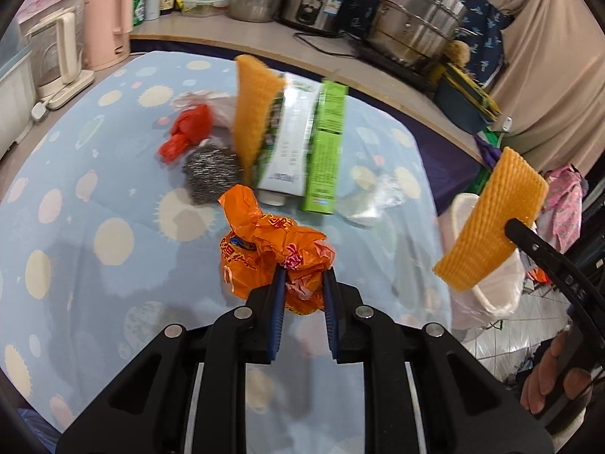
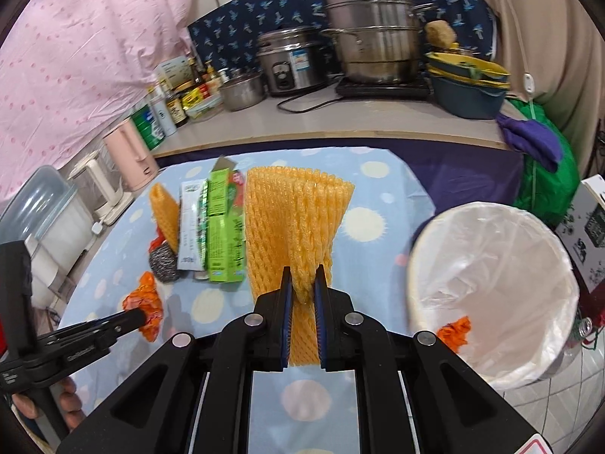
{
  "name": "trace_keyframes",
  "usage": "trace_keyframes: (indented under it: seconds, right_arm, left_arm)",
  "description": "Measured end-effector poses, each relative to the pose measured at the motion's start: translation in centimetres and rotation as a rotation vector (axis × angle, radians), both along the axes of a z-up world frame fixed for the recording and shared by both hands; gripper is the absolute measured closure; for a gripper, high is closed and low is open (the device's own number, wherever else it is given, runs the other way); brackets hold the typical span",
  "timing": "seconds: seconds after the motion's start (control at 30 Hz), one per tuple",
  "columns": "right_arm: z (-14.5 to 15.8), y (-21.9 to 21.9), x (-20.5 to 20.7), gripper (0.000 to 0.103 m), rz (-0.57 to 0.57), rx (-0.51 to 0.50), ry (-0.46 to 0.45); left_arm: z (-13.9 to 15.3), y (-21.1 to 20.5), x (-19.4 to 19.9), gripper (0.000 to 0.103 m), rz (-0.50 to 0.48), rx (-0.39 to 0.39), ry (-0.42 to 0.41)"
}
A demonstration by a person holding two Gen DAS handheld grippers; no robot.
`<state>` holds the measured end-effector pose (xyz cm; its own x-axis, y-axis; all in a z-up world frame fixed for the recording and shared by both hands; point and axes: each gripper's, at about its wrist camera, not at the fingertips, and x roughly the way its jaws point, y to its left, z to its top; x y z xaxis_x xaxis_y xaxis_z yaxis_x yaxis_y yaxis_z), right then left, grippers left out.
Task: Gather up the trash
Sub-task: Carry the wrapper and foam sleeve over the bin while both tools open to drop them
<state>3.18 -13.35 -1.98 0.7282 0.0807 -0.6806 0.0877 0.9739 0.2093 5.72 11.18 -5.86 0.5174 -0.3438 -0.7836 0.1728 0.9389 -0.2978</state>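
Note:
My left gripper (image 1: 302,276) is shut on a crumpled orange plastic bag (image 1: 264,249) just above the blue dotted table cloth (image 1: 94,189); it also shows in the right wrist view (image 2: 145,302). My right gripper (image 2: 302,276) is shut on a yellow foam fruit net (image 2: 295,219), held up beside the white lined trash bin (image 2: 491,302). In the left wrist view the net (image 1: 491,219) hangs over the bin (image 1: 495,295). An orange scrap (image 2: 455,331) lies in the bin.
On the cloth lie a second yellow foam net (image 1: 253,113), a toothpaste tube (image 1: 287,143), a green box (image 1: 325,143), a steel scourer (image 1: 210,170), a red bag (image 1: 185,132) and clear plastic wrap (image 1: 374,196). Pots and kettles stand on the counter behind.

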Motion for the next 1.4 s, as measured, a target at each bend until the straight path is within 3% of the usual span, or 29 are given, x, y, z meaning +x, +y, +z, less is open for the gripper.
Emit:
trace_keyframes:
  seconds: [0.67, 1.07, 1.4]
  right_arm:
    - [-0.1, -12.8, -5.2, 0.093, -0.321, -0.016, -0.018]
    - [-1.7, -16.7, -6.1, 0.093, -0.412, -0.025, 0.009]
    - [-2.6, -18.8, -5.1, 0.092, -0.450, -0.014, 0.025]
  left_arm:
    - [4.2, -12.7, -2.4, 0.085, -0.286, -0.010, -0.096]
    - [3.6, -22.2, -2.3, 0.085, -0.461, 0.001, -0.134]
    - [2.4, -27.2, -1.0, 0.085, -0.523, 0.022, -0.130]
